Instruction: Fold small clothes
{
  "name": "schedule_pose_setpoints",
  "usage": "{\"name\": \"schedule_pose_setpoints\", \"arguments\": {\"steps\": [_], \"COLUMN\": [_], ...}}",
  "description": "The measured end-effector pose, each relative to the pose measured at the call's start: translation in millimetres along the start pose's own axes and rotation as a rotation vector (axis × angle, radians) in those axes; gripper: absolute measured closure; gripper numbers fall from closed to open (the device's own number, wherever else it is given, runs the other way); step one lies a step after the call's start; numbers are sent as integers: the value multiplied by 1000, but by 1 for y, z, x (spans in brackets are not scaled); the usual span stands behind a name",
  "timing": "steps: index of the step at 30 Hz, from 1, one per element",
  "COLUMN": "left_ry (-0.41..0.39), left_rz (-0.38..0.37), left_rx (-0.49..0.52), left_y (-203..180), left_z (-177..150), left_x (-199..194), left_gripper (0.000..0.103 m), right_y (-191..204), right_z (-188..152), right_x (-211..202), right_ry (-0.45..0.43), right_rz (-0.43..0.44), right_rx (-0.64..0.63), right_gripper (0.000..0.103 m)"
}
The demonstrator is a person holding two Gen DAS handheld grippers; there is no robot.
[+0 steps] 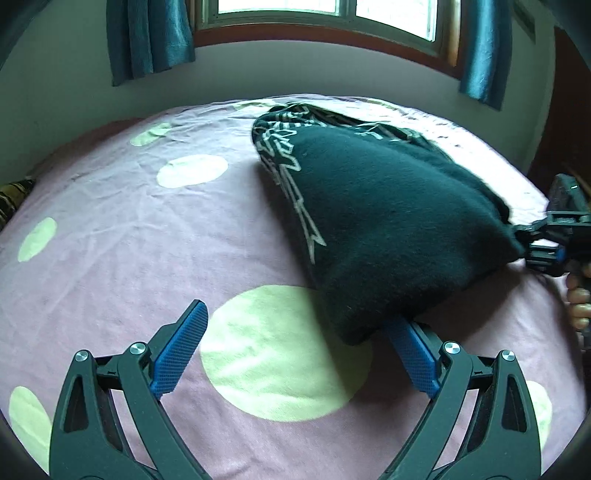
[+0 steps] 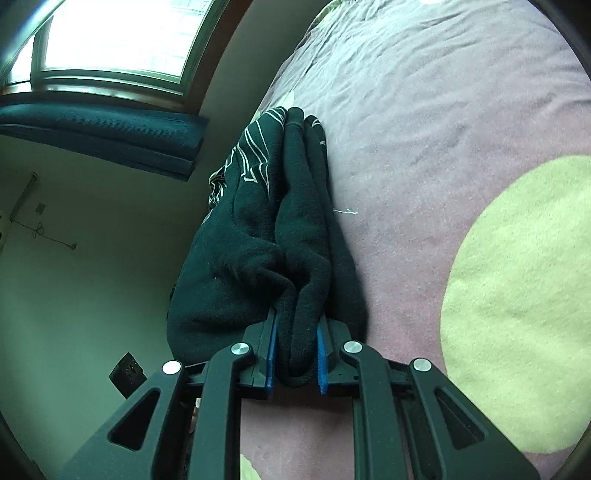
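The right gripper [image 2: 295, 354] is pinching a bunched corner of the dark fleece garment [image 1: 388, 221], lifting it partly off the pink bedsheet [image 1: 147, 240]; a fold appears to be under way. The left gripper [image 1: 295, 350] is standing wide and empty, one finger [image 1: 410, 354] tucked beneath the hanging hem, though contact is unclear. Next, the left likely needs to be catching a second corner. Beyond the pale green dots [image 1: 280, 354], teal curtains [image 1: 147, 37] are flanking a window [image 1: 325, 11].
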State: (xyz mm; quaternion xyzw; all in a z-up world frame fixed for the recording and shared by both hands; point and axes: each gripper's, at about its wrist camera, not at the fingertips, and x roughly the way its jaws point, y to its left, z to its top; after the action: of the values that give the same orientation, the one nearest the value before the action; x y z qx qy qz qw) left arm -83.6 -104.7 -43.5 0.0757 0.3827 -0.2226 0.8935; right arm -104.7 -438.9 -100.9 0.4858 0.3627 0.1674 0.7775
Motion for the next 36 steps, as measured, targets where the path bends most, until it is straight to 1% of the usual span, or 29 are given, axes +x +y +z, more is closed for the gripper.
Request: {"name": "schedule_pose_setpoints", "arguments": {"steps": [3,4,8,10,12,15,17,19,21,25,26,29,34,35,36], "left_ry": [-2,1,-25,-30,-17,20,73,109,146,188,185,179,168,163,155], "left_rz": [-94,-141,-234,-271,-282,-321,-338,-373,-368,-314,-317,-310,-323,-330,-343], "left_rx": [-27,-39,-90,-125,-155,-195,-227,-253,-269,-268,-279,-263,-262,-267,-274], "left_y": [6,8,10,11,11,13,15,18,21,21,22,20,20,21,23], "left_z": [-3,-4,2,12,18,32,37,36,33,20,17,18,18,18,17], "left_x": [-11,-16,-32,-32,-25,-4,16,29,40,58,61,60,58,57,55], "left_gripper": [7,7,7,7,7,7,7,7,7,7,7,7,7,7,7], "right_y": [-3,-3,-3,-3,-2,0,0,2,3,5,5,3,2,1,1], "right_z": [-4,-4,-4,-4,-5,-6,-7,-8,-9,-10,-10,-10,-9,-9,-9], "right_x": [-3,-3,-5,-5,-6,-7,-7,-7,-7,-6,-5,-5,-5,-5,-6], "right_ry": [-3,-3,-5,-7,-9,-11,-13,-15,-15,-6,-5,-6,-7,-7,-9], "right_rz": [11,11,10,13,13,9,8,0,-5,-10,-12,-6,1,8,23], "right_rx": [2,1,-9,-6,-12,-24,-25,-35,-43,-58,-62,-50,-43,-39,-31], "right_gripper": [87,87,87,87,86,86,86,86,86,85,85,85,85,84,80]}}
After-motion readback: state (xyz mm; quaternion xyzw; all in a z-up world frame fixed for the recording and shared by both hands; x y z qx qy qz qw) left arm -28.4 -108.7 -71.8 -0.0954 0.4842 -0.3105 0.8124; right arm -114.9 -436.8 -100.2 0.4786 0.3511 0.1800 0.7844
